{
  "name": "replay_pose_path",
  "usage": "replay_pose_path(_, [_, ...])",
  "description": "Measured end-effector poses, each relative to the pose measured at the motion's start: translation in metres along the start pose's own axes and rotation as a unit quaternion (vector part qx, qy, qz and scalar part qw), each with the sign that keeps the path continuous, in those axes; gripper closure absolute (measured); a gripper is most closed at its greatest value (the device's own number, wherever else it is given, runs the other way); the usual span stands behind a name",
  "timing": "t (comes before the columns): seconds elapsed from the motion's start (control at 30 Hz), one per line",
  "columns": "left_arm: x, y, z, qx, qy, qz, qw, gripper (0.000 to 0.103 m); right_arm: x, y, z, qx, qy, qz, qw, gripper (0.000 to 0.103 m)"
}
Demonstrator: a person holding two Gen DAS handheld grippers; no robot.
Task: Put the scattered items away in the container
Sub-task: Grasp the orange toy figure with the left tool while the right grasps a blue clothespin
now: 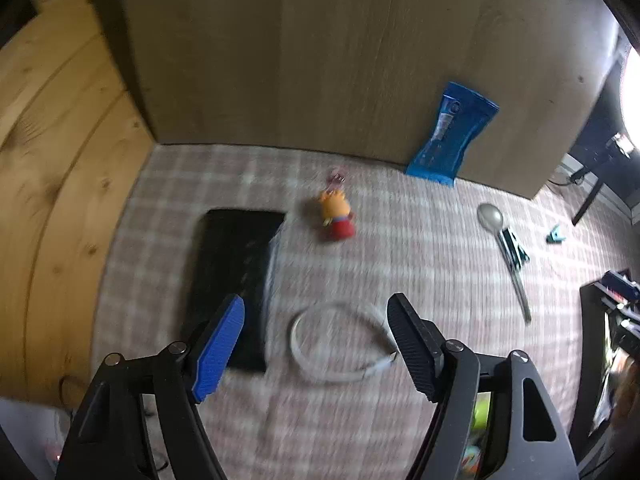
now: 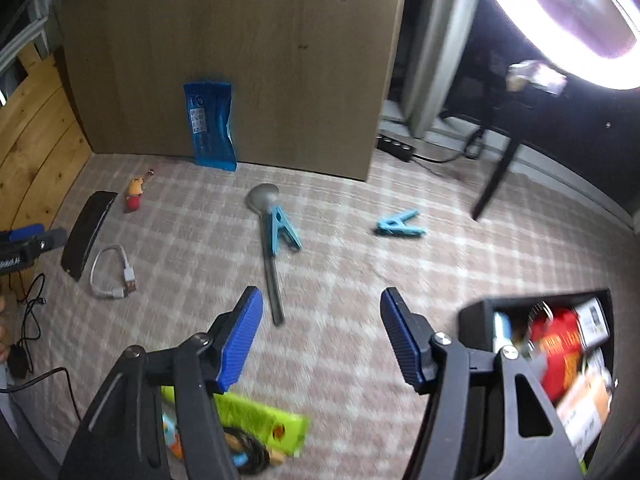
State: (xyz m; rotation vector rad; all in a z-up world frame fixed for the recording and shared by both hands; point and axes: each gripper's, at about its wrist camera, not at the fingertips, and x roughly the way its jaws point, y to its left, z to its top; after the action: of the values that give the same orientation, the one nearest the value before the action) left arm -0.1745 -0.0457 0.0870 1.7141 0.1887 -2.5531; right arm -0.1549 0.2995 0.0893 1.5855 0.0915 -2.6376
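Observation:
My left gripper (image 1: 316,312) is open and empty, hovering just above a coiled white USB cable (image 1: 340,344), with a black phone-like slab (image 1: 236,276) to its left. An orange-and-red toy keychain (image 1: 336,216) lies beyond. My right gripper (image 2: 320,308) is open and empty above the checked cloth, just past the end of a grey spoon (image 2: 266,232). A blue clip (image 2: 282,230) lies on the spoon and another blue clip (image 2: 398,224) to its right. The black container (image 2: 476,312) holding packets sits at lower right.
A blue packet (image 2: 210,126) leans on the brown board (image 2: 240,60) at the back. A green packet (image 2: 260,420) lies under my right gripper. Wood planks (image 1: 52,160) stand at left. Black wires (image 2: 30,312) trail at the left edge. A dark table leg (image 2: 494,176) stands at right.

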Motion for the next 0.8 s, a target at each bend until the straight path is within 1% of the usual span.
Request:
replay_pose_path(0.07, [0.013, -0.005, 0.013, -0.001, 0.011, 0.002, 0.9999, 0.033, 0.019, 0.003, 0.014, -0.004, 0.017, 0.008, 1.000, 0.043])
replay_pose_path(0.13, [0.029, -0.010, 0.027, 0.001, 0.025, 0.009, 0.9997, 0.035, 0.041, 0.002, 0.028, -0.005, 0.037, 0.014, 0.999, 0.048])
replay_pose_path(0.2, [0.048, -0.016, 0.040, 0.005, 0.040, 0.009, 0.9991, 0.037, 0.062, 0.000, 0.038, 0.000, 0.056, 0.023, 0.998, 0.048])
replay_pose_path(0.27, [0.061, -0.018, 0.048, 0.004, 0.051, 0.012, 0.9986, 0.038, 0.087, -0.002, 0.049, 0.010, 0.082, 0.046, 0.995, 0.048])
replay_pose_path(0.37, [0.075, -0.018, 0.054, 0.003, 0.063, 0.010, 0.9979, 0.040, 0.109, -0.002, 0.058, 0.009, 0.100, 0.045, 0.994, 0.048])
replay_pose_path(0.43, [0.083, -0.017, 0.057, 0.000, 0.071, 0.008, 0.9975, 0.040, 0.121, -0.001, 0.061, 0.010, 0.112, 0.055, 0.992, 0.048])
replay_pose_path(0.57, [0.093, -0.018, 0.062, -0.004, 0.082, 0.005, 0.9967, 0.040, 0.131, 0.003, 0.062, 0.007, 0.122, 0.059, 0.991, 0.048])
replay_pose_path(0.63, [0.094, -0.020, 0.062, -0.001, 0.084, 0.005, 0.9965, 0.040, 0.133, 0.003, 0.061, 0.016, 0.129, 0.075, 0.989, 0.048])
replay_pose_path(0.67, [0.095, -0.022, 0.062, 0.003, 0.085, 0.006, 0.9964, 0.041, 0.133, 0.005, 0.060, 0.016, 0.132, 0.075, 0.988, 0.048])
replay_pose_path(0.73, [0.098, -0.024, 0.061, 0.002, 0.088, 0.007, 0.9960, 0.043, 0.134, 0.008, 0.058, 0.005, 0.135, 0.061, 0.989, 0.052])
replay_pose_path(0.77, [0.099, -0.024, 0.060, 0.002, 0.090, 0.007, 0.9959, 0.046, 0.134, 0.009, 0.056, 0.005, 0.137, 0.064, 0.988, 0.053])
replay_pose_path(0.8, [0.100, -0.024, 0.060, 0.000, 0.093, 0.006, 0.9956, 0.049, 0.133, 0.010, 0.055, 0.006, 0.136, 0.067, 0.988, 0.058])
